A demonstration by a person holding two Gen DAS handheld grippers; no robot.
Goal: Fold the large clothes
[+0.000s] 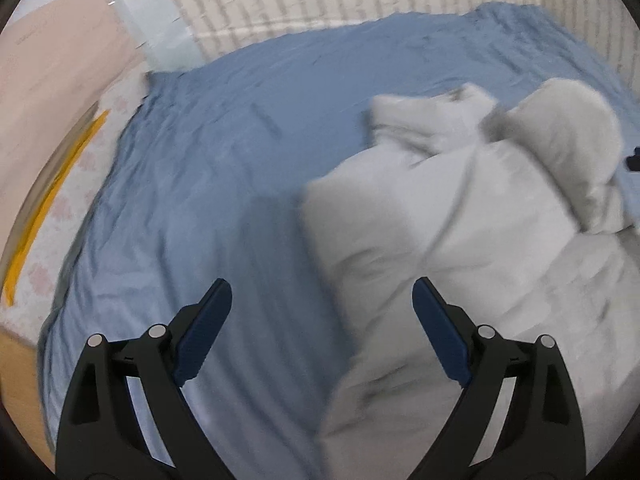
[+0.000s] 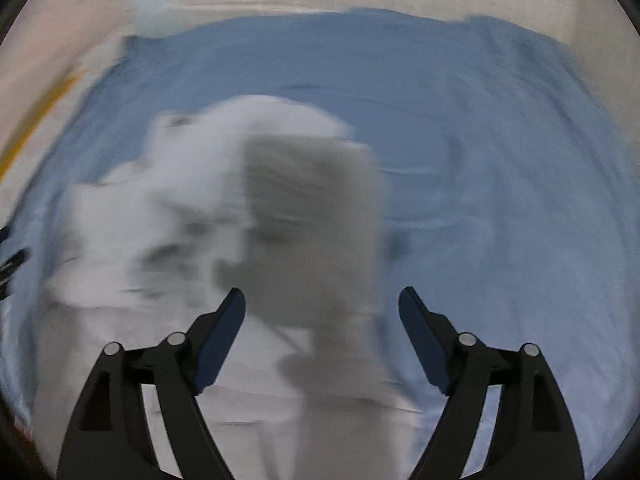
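Grey garment (image 1: 460,220) lies crumpled on blue sheet (image 1: 240,140); both hand-held grippers (image 1: 322,300) (image 2: 322,304) gape empty

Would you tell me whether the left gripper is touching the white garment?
Apart. In the left wrist view the left gripper is open, nothing between its fingers, with the white garment lying below on the blue sheet.

Lying bunched and rumpled on the blue sheet (image 1: 248,152), a light grey garment (image 1: 460,240) of thick soft fabric, sprawling in loose uneven folds across the right side of the left wrist view. Rising at its far end in two rounded lumps, with a broader flat panel spreading nearer the camera. Showing in the right wrist view as a blurred pale heap left of centre, a darker grey flap standing over its middle.
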